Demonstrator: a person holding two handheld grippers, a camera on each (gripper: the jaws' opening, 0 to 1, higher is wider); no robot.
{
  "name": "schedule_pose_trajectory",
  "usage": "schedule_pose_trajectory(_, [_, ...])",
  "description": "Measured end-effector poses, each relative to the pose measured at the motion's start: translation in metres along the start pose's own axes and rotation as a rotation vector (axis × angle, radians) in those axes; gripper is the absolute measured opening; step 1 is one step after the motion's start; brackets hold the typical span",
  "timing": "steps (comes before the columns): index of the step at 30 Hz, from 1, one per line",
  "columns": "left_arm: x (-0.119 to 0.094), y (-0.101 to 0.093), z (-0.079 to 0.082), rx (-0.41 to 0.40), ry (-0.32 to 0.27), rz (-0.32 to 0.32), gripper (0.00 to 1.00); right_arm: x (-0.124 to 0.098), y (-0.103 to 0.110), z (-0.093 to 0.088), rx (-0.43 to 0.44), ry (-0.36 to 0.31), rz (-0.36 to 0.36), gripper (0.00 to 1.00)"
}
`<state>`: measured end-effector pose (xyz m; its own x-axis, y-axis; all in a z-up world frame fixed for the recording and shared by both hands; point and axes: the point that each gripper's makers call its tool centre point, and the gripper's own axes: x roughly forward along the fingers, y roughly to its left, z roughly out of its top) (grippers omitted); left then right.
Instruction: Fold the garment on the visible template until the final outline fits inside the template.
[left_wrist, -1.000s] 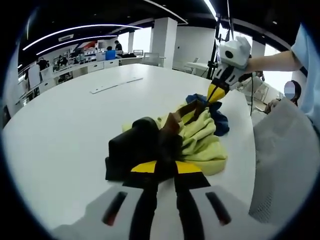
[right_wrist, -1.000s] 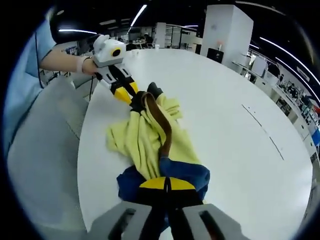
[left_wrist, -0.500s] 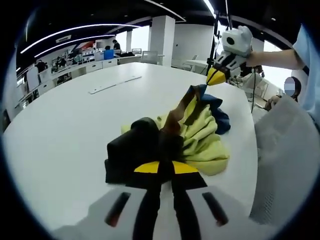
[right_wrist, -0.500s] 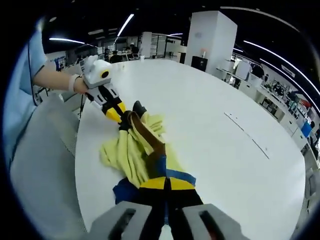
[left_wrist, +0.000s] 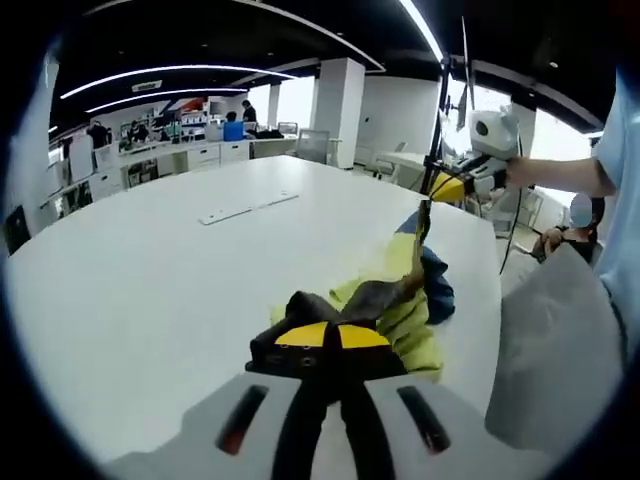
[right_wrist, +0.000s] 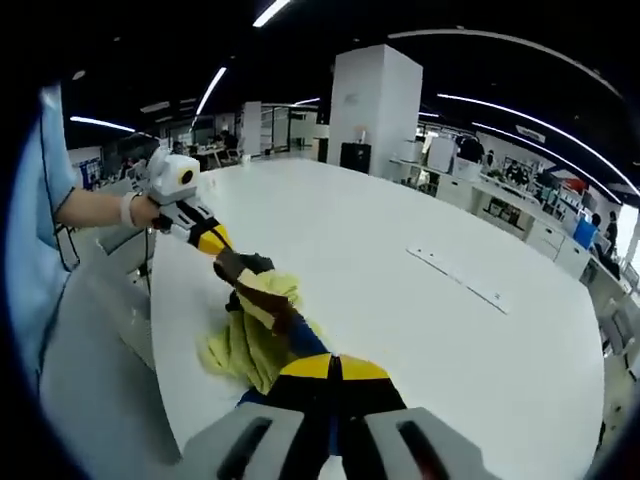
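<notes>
The garment (left_wrist: 405, 300), yellow with brown, black and blue parts, is stretched between both grippers above the white table (left_wrist: 150, 270), its slack middle bunched on the top close to the near edge by the person. The left gripper (left_wrist: 330, 338) is clamped on its black end and the right gripper (right_wrist: 333, 368) on its blue end. A flat strip (right_wrist: 455, 278) lies well apart across the broad bare tabletop; desks and a pillar (right_wrist: 375, 105) stand beyond.
</notes>
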<state>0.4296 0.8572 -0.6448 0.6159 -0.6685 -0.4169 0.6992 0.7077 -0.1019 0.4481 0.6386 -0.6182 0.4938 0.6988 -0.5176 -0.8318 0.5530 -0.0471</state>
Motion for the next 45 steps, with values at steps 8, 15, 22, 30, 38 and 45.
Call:
schedule_pose_trajectory(8, [-0.013,0.013,0.064,0.013,-0.08,0.015,0.0,-0.027,-0.009,0.051,0.012,-0.134,-0.057,0.0])
schedule_pose_trajectory(15, [-0.02,0.024,0.113,0.062,-0.125,0.016,0.0,-0.043,-0.019,0.095,-0.036,-0.234,-0.095,0.0])
schedule_pose_trajectory(22, [-0.013,0.037,0.127,0.104,-0.101,0.015,0.0,-0.044,-0.041,0.109,0.022,-0.279,-0.091,0.0])
schedule_pose_trajectory(30, [-0.004,0.038,0.106,0.108,-0.051,0.013,0.0,-0.015,-0.023,0.069,-0.031,-0.165,-0.025,0.0])
schedule_pose_trajectory(38, [-0.008,0.043,0.101,0.084,-0.045,0.022,0.0,0.044,0.023,0.033,-0.242,-0.062,0.076,0.14])
schedule_pose_trajectory(45, [-0.009,0.045,0.098,0.08,-0.039,0.027,0.0,0.081,0.053,0.014,-0.336,-0.016,0.151,0.2])
